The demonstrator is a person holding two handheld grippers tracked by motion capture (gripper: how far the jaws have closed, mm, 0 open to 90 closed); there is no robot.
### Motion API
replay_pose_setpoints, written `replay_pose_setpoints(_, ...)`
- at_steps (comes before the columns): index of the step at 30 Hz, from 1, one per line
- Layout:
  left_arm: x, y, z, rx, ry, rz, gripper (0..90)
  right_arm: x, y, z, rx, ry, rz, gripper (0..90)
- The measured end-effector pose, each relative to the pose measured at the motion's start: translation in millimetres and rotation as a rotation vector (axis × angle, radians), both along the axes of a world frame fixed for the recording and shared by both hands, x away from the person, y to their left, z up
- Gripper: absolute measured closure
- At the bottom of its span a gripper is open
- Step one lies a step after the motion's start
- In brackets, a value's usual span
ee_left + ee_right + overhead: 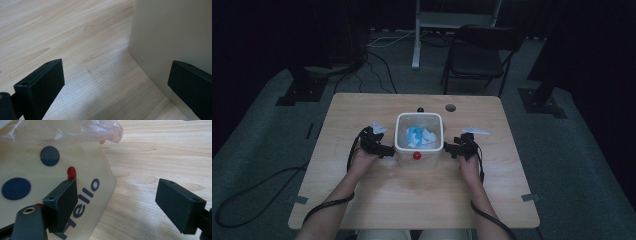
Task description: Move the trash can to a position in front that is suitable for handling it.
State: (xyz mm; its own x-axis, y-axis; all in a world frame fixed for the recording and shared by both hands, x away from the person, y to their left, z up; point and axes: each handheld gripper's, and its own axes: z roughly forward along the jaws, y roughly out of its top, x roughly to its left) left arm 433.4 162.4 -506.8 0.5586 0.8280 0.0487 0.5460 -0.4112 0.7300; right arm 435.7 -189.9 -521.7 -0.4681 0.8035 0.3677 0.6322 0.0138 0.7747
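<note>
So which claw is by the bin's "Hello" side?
The right claw: the bin wall beside it reads "Hello" with blue dots; the left claw faces plain wall.

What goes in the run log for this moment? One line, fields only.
left gripper: open, beside bin | right gripper: open, beside bin | bin: lined with bag, upright on table | hold: none

Looks like a recording studio or lab set-up, not a home. Black curtains all around the upper part of the frame, grey carpet floor (pixel 257 165), cables (pixel 379 60) running across the carpet at upper left, a white stand (pixel 417 40) and a black folding chair (pixel 477 55) at upper centre. One plain wooden table (pixel 362 200) in the middle, with black stand bases (pixel 299 90) on both sides.
</note>
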Motion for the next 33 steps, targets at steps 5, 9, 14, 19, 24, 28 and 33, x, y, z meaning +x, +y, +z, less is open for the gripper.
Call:
replay_pose_setpoints(5, -7.5, 0.9, 0.5, 0.012, -0.008, -0.014, 1.3, -3.4, 1.1, -0.1, 0.001, -0.005, 0.002, 18.0)
replay_pose_setpoints(9, -13.1, 4.8, 0.1, 0.004, -0.004, -0.014, 1.3, -7.7, 2.8, 0.7, -0.005, -0.002, 0.033, 18.2)
replay_pose_setpoints(14, -24.6, 9.3, 0.2, 0.011, -0.012, -0.015, 1.3, -17.5, 5.6, -0.9, 0.004, -0.011, 0.059, 18.2)
replay_pose_setpoints(19, -42.0, 9.2, 2.3, 0.035, -0.014, -0.022, 1.3, -28.8, 7.5, -0.6, 0.001, -0.012, 0.086, 18.3)
replay_pose_setpoints(24, -62.6, 9.3, 1.4, 0.014, 0.008, -0.033, 1.3, -40.2, 5.1, -1.7, 0.011, -0.013, 0.103, 19.1)
replay_pose_setpoints(28, -75.6, 10.4, 0.7, 0.005, 0.019, -0.039, 1.3, -49.7, 5.1, -1.7, 0.007, -0.02, 0.118, 19.1)
replay_pose_setpoints(33, -89.9, 10.7, 1.1, 0.005, 0.029, -0.045, 1.3, -59.7, 4.7, -2.1, 0.006, -0.026, 0.145, 19.1)
